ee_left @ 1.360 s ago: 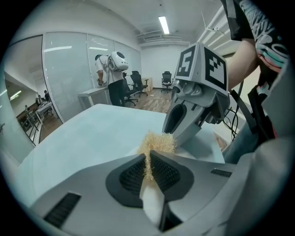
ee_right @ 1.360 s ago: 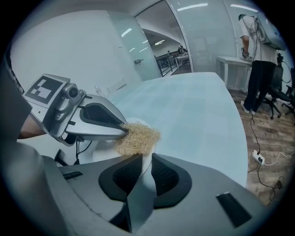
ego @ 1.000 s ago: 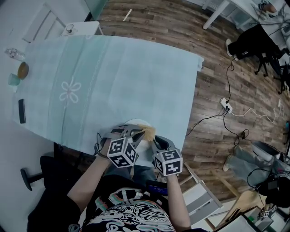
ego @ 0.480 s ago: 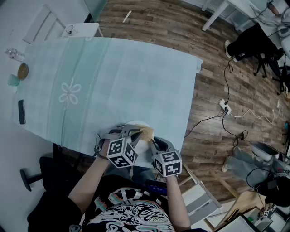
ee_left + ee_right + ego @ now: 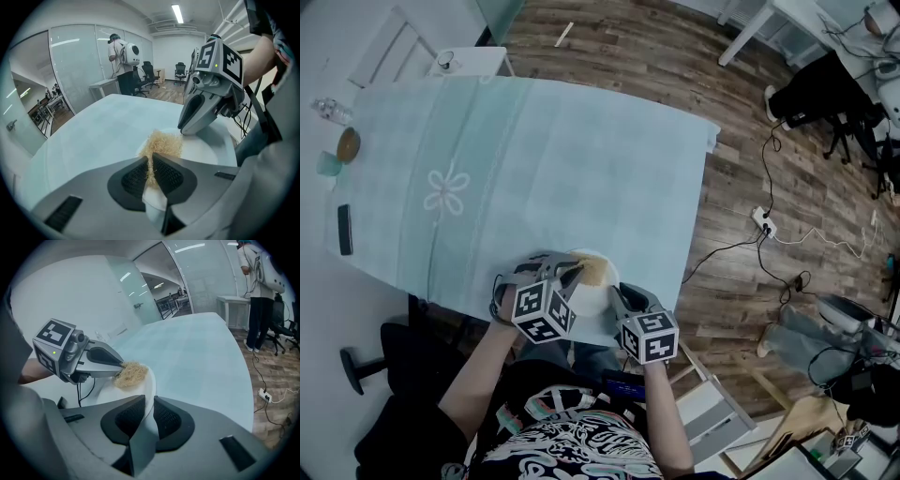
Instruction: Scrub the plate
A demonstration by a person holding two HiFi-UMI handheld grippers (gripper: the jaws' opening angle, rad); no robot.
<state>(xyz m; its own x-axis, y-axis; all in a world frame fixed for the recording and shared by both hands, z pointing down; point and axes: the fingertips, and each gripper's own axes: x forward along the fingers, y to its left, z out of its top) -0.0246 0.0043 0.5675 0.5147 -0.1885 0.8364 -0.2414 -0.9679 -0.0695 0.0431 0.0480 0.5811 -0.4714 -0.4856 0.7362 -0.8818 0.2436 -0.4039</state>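
A white plate [image 5: 598,298] lies at the near edge of the table [image 5: 534,169], which has a pale green cloth. My right gripper [image 5: 616,298] is shut on the plate's rim [image 5: 151,389], and its jaws have just been closing slightly with the rim between them. My left gripper [image 5: 574,275] is shut on a tan fibre scrubber [image 5: 594,270], pressed on the plate's far part. In the left gripper view the scrubber [image 5: 164,143] sticks out of the jaws onto the plate [image 5: 206,151], below the right gripper [image 5: 187,130]. The right gripper view shows the scrubber [image 5: 129,373] at the left gripper [image 5: 121,365].
A dark phone [image 5: 345,230], a small bowl [image 5: 347,145] and a bottle [image 5: 328,111] sit at the table's far left. A white chair [image 5: 473,58] stands behind it. A power strip with cables [image 5: 766,220] lies on the wooden floor. A person [image 5: 258,296] stands farther off.
My left gripper has slid a little to the left with the scrubber across the plate. The right gripper and the plate have kept still.
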